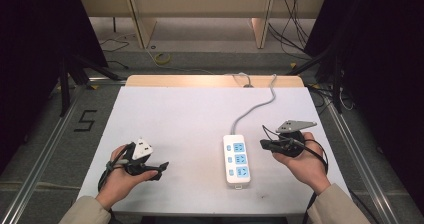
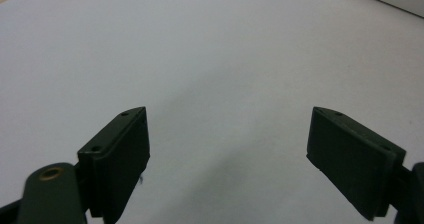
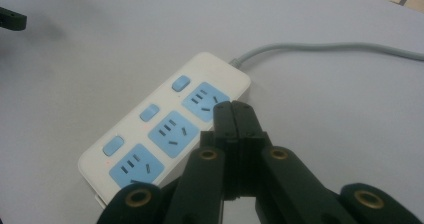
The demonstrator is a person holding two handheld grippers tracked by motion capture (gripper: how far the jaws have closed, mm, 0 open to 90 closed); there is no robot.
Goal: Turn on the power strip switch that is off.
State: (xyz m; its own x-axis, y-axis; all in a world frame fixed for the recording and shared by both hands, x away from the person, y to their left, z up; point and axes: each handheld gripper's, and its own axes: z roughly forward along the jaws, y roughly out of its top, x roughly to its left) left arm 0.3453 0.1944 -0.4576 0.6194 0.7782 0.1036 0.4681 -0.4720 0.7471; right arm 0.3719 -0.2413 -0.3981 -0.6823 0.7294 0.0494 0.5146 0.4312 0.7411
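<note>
A person at a white table (image 1: 175, 114) holds a pair of tongs in each hand. The right gripper (image 3: 232, 115) has its jaws pressed fully together with nothing between them, its tip hovering just over the near edge of a white power strip (image 3: 150, 134); whether it touches the strip cannot be told. The left gripper (image 2: 227, 159) has its jaws spread wide and empty above bare tabletop, well apart from the strip. The strip lies flat just beside the right gripper, between the two hands, with three blue sockets, three blue switches and a grey cord (image 3: 325, 49) trailing away from the tongs.
</note>
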